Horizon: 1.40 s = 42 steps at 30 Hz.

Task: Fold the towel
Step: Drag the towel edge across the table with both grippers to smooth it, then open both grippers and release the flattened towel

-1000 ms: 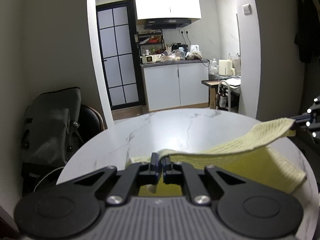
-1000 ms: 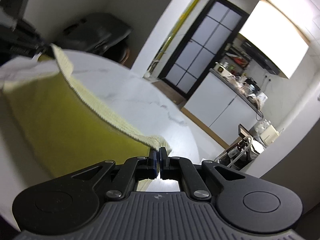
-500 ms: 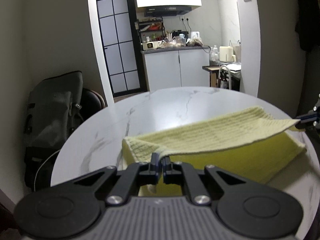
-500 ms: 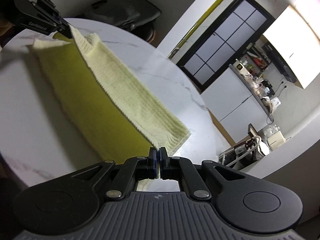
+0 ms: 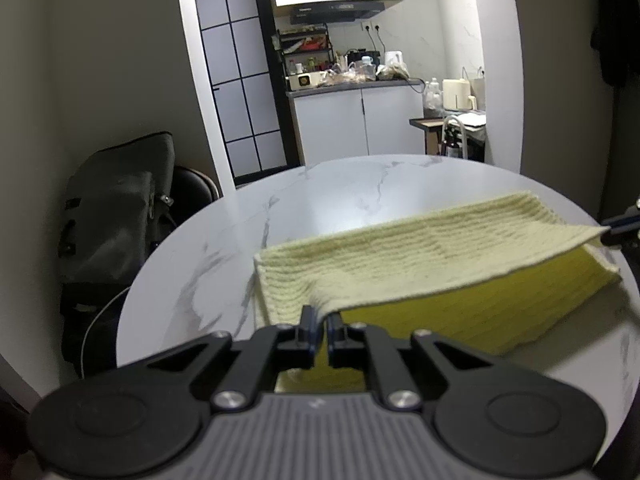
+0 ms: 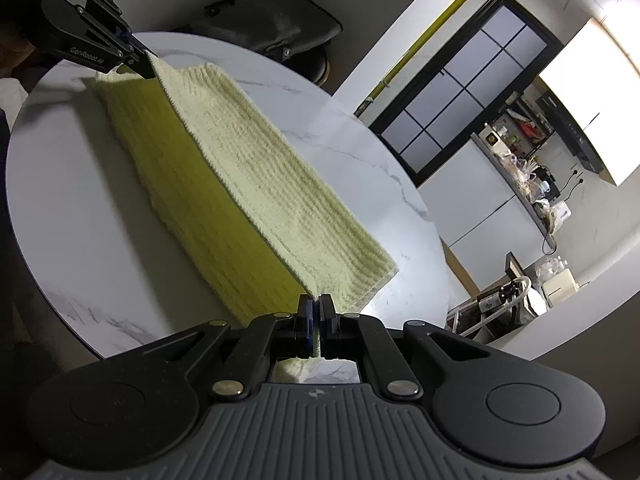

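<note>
Pinching one near corner each, the left gripper and right gripper hold the yellow waffle-weave towel, its upper layer doubled over the lower on the round marble table.

The left hand-held gripper points forward and somewhat downward, its 2 black fingers drawn together with a thin fold of the towel pinched between the pads. In the right wrist view the same left hand-held gripper shows at the upper left, its narrow tips closed on 1 corner of that cloth. The right hand-held gripper also tilts downward, rolled a little to one side, its 2 fingers pressed together on the near corner of the cloth. In the left wrist view only its dark tip shows at the right edge, holding the far corner. No arm or sleeve shows.
</note>
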Each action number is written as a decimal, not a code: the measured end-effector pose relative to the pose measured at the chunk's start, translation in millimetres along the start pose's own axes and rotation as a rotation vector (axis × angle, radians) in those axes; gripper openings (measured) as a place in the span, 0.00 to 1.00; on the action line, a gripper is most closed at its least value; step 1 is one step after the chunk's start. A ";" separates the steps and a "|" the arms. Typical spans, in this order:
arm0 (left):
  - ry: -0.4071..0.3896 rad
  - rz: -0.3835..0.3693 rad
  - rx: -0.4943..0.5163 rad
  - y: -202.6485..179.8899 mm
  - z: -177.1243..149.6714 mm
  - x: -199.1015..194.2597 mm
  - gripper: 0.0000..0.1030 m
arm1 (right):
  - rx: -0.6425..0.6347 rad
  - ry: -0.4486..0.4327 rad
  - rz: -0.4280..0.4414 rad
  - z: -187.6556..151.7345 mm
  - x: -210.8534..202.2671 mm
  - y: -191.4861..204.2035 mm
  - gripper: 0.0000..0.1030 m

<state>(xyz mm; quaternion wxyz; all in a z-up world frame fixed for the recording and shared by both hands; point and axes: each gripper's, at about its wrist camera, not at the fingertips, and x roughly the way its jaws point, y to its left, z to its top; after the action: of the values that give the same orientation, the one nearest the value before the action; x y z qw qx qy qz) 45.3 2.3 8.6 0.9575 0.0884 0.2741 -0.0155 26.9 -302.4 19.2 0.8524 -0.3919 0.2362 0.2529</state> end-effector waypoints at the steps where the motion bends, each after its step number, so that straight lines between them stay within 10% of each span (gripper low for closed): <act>1: -0.004 0.001 -0.001 0.4 1.2 -1.1 0.06 | 0.002 -0.006 -0.005 0.7 -2.6 -0.8 0.03; 28: 0.068 0.008 0.048 -2.4 -20.0 -0.6 0.13 | -0.023 0.045 0.058 -12.0 0.7 16.4 0.03; 42: 0.105 -0.008 0.035 9.4 -30.8 -19.3 0.30 | 0.099 0.091 0.116 -26.6 -11.9 -2.2 0.37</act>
<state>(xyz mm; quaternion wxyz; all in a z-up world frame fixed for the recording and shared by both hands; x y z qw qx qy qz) 13.6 16.7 -5.4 0.9400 0.1045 0.3241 -0.0193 13.8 -327.5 12.1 0.8431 -0.3461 0.3091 0.2718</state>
